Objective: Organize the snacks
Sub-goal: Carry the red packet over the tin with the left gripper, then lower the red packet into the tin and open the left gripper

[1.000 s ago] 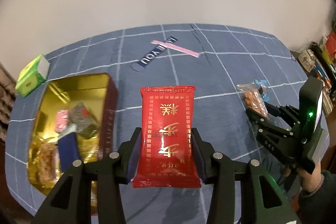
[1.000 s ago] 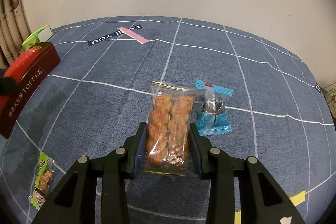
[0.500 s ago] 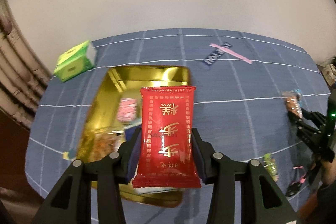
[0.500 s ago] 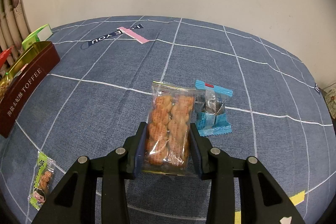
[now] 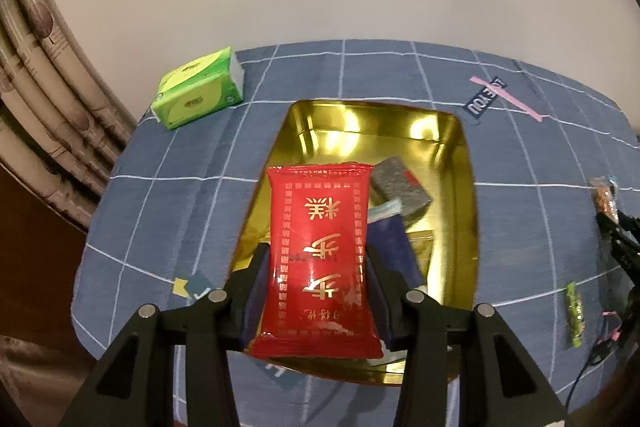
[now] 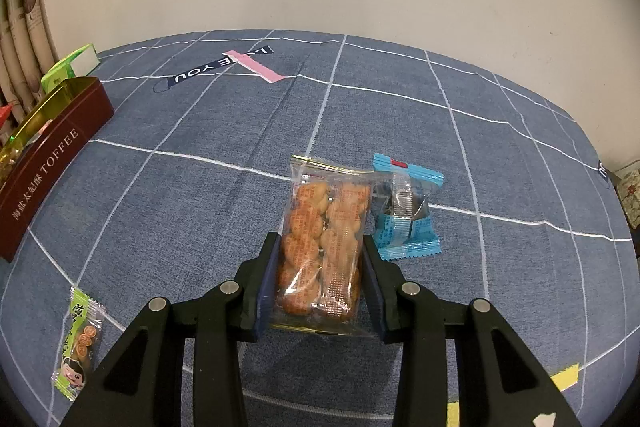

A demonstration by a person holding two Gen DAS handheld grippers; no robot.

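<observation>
My left gripper [image 5: 316, 267] is shut on a red snack packet [image 5: 318, 251] with gold characters and holds it above the open gold-lined toffee tin [image 5: 460, 163]. The tin holds several wrapped snacks, among them a grey packet [image 5: 400, 187]. My right gripper [image 6: 320, 267] is shut on a clear bag of orange biscuits [image 6: 324, 239], low over the blue cloth. A blue wrapped snack [image 6: 404, 211] lies just right of that bag. The tin also shows at the left of the right wrist view [image 6: 52, 163].
A green tissue pack [image 5: 200, 93] sits at the table's back left, behind the tin. A small green candy packet [image 6: 78, 339] lies near the front left of the right wrist view. A pink strip [image 6: 254, 67] lies on the cloth near the wall.
My left gripper has swung left with the red packet, from beside the tin to over it. The right gripper and its biscuit bag have stayed still.
</observation>
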